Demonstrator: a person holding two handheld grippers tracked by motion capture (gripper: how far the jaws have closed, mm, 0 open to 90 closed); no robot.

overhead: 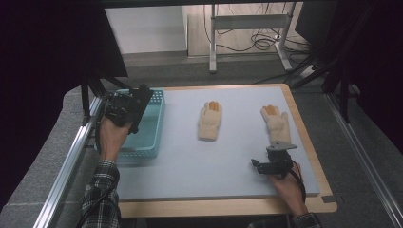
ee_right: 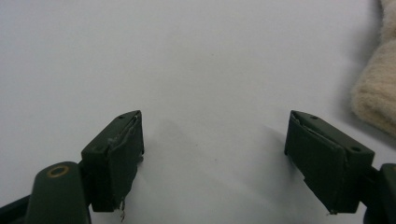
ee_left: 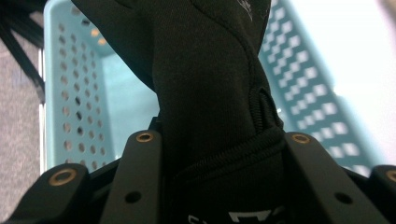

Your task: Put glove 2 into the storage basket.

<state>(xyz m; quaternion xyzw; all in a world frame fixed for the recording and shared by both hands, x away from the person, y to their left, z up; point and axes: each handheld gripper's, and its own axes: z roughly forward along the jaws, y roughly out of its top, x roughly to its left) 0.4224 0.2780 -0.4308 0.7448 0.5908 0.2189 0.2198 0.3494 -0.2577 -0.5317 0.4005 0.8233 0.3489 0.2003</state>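
A black glove hangs from my left gripper, which is shut on it above the teal perforated basket at the table's left. In the left gripper view the black glove is pinched at its cuff between the jaws, with the basket behind it. Two cream gloves with orange fingertips lie on the mat, one in the middle and one at the right. My right gripper rests low near the front right, open and holding nothing; a cream glove lies off to its right.
A pale grey mat covers the wooden table, with bare room between the basket and the right gripper. A metal rail runs along the left side. A desk frame and cables stand on the floor beyond the table.
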